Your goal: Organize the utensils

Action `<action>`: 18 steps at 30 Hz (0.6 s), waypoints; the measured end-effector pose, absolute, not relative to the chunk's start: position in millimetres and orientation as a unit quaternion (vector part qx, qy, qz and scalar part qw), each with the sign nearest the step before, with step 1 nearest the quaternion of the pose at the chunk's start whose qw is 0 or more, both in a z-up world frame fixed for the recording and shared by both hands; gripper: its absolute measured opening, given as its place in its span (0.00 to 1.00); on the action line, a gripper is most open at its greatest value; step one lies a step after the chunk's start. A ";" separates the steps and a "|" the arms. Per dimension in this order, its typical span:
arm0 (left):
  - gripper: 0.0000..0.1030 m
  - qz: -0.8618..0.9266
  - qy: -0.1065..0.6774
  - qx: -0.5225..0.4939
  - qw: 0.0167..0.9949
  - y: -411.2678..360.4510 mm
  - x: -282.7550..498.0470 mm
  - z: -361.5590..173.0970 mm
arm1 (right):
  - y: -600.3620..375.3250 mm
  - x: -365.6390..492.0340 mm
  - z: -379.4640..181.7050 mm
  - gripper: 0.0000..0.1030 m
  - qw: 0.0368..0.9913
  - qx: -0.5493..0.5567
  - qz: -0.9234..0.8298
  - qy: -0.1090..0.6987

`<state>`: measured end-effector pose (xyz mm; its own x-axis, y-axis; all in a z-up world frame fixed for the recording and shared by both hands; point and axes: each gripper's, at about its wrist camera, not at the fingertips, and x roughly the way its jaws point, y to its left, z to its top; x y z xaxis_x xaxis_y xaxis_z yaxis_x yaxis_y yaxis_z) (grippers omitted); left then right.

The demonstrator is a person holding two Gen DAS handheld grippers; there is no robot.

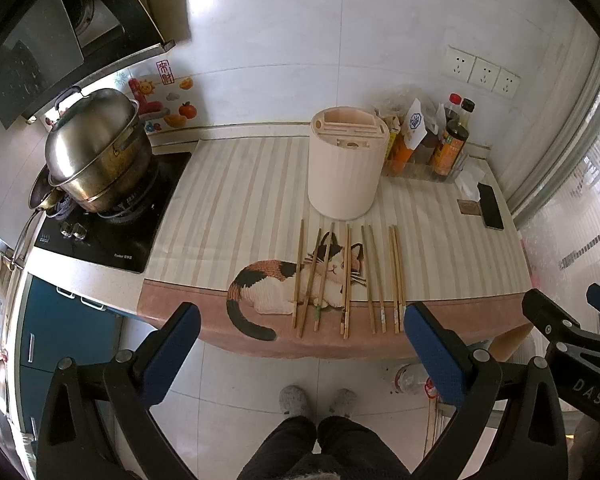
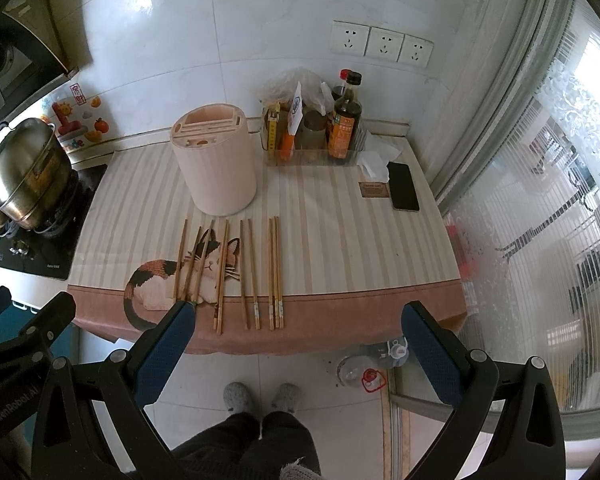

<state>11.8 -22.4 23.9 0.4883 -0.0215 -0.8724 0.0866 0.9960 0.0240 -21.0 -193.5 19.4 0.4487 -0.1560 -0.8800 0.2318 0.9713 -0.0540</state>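
Note:
Several wooden chopsticks (image 1: pixel 348 280) lie side by side on a striped mat with a cat picture (image 1: pixel 228 208); they also show in the right wrist view (image 2: pixel 224 276). Behind them stands a cream utensil holder (image 1: pixel 346 162) with slots on top, also in the right wrist view (image 2: pixel 216 160). My left gripper (image 1: pixel 300 320) is open and empty, held off the counter's front edge, near the chopsticks' near ends. My right gripper (image 2: pixel 298 318) is open and empty, also in front of the counter edge, just right of the chopsticks.
A steel pot (image 1: pixel 100 148) sits on the stove at the left. Sauce bottles (image 2: pixel 344 120) stand in a clear tray at the back right. A phone (image 2: pixel 403 186) and a small card lie on the mat's right side. A plastic bottle (image 2: pixel 360 364) lies on the floor.

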 end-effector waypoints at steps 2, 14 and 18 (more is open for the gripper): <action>1.00 -0.031 0.505 0.031 0.862 -26.8 12.6 22.9 | -193.0 -20.4 19.6 1.00 0.850 0.036 -0.114 0.513; 1.00 -0.023 0.493 0.025 0.870 -21.5 19.0 21.0 | -195.0 -9.9 20.6 1.00 0.853 0.036 -0.106 0.510; 1.00 0.010 0.470 0.026 0.882 -20.7 41.5 2.6 | -203.9 -5.1 9.2 1.00 0.862 0.062 -0.094 0.493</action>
